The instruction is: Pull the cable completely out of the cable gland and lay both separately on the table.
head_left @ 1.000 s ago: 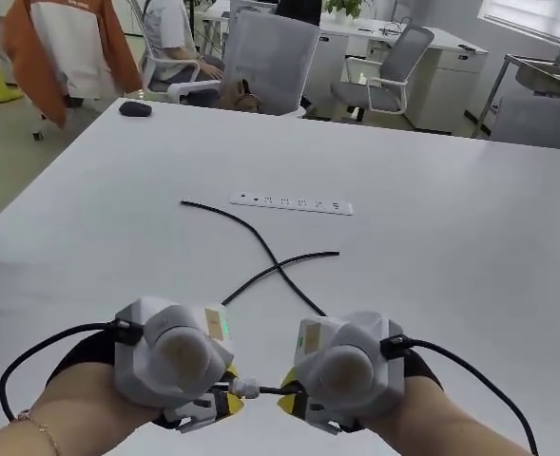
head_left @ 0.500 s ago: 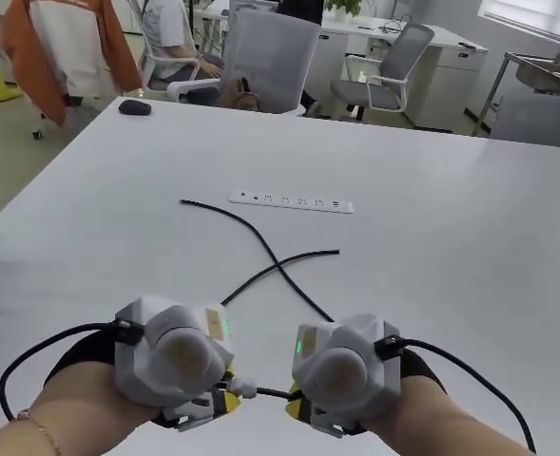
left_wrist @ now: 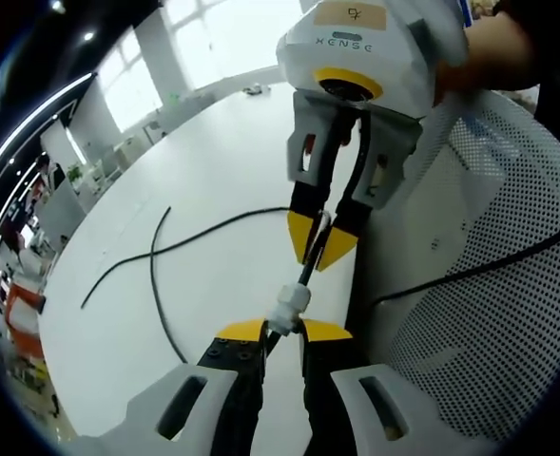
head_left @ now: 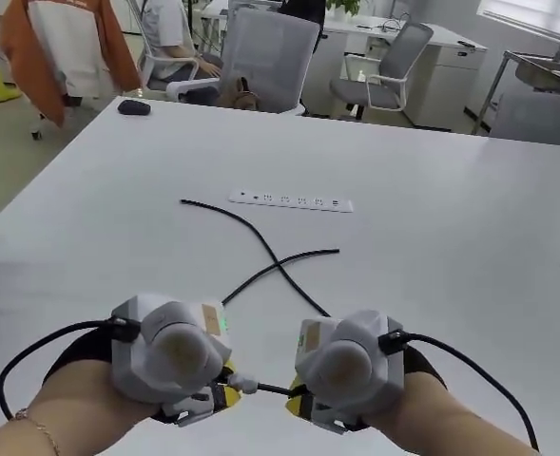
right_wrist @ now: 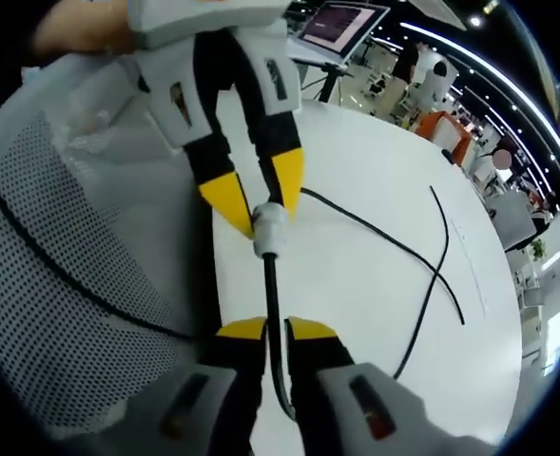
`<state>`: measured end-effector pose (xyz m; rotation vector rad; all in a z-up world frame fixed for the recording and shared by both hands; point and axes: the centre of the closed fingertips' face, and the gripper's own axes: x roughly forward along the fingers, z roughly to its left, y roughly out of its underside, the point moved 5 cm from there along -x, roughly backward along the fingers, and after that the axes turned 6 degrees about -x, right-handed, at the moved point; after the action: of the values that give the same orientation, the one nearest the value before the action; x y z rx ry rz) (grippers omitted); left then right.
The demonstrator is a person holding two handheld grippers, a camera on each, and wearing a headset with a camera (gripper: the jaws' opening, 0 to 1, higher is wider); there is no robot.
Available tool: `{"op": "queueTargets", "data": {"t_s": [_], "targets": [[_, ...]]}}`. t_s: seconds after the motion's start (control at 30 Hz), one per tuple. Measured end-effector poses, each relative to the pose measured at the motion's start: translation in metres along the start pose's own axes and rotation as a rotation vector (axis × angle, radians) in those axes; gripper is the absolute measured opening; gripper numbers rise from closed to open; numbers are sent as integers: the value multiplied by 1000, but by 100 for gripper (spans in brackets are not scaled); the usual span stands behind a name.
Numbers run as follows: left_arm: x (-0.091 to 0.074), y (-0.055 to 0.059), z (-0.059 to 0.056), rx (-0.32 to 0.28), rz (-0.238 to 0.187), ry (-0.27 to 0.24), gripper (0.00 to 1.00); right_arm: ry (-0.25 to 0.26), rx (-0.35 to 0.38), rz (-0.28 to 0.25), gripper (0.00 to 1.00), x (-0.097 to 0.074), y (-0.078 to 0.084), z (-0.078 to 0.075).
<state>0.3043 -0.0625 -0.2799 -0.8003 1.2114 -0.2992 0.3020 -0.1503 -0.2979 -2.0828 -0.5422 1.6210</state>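
Note:
A white cable gland [head_left: 242, 384] is pinched in my left gripper [head_left: 222, 392], which is shut on it just above the table's near edge. In the left gripper view the gland [left_wrist: 289, 304] sits between my yellow tips [left_wrist: 284, 331]. A black cable [head_left: 272, 389] comes out of the gland and passes straight into my right gripper [head_left: 295, 394], shut on it a short way off. The right gripper view shows the cable [right_wrist: 272, 285] between its own tips [right_wrist: 276, 329], with the gland [right_wrist: 268, 228] beyond. The rest of the cable [head_left: 260, 242] trails away over the white table [head_left: 451, 247].
A second black strand [head_left: 289, 261] crosses the trailing cable mid-table. A white power strip [head_left: 291, 201] lies beyond it, and a dark mouse [head_left: 134, 107] sits near the far left edge. Office chairs [head_left: 270, 57] and a seated person stand behind the table.
My right gripper has drawn slightly to the right, away from the left one, so a little more black cable shows between the gland and its tips.

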Motion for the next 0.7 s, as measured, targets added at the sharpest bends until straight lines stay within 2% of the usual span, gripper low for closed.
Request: {"op": "queueTargets", "data": {"t_s": [0.07, 0.2, 0.3, 0.4, 0.53, 0.57, 0.67, 0.7], "targets": [[1, -2, -3, 17, -8, 4, 15, 1, 16, -36, 11, -1, -6, -1], [2, -5, -8, 38, -11, 19, 15, -15, 33, -98, 9, -5, -14, 0], [2, -6, -8, 41, -22, 21, 15, -30, 25, -105, 4, -5, -15, 3], [3, -6, -8, 53, -21, 25, 15, -34, -15, -98, 2, -4, -15, 6], [5, -3, -9, 124, -1, 18, 16, -40, -46, -101, 2, -4, -16, 7], [6, -3, -9, 149, 8, 13, 16, -40, -79, -118, 2, -5, -18, 7], [6, -4, -10, 150, 2, 16, 17, -42, -103, -114, 1, -5, -18, 8], [7, -4, -10, 154, 2, 18, 17, -50, -110, -135, 1, -5, -21, 9]]}}
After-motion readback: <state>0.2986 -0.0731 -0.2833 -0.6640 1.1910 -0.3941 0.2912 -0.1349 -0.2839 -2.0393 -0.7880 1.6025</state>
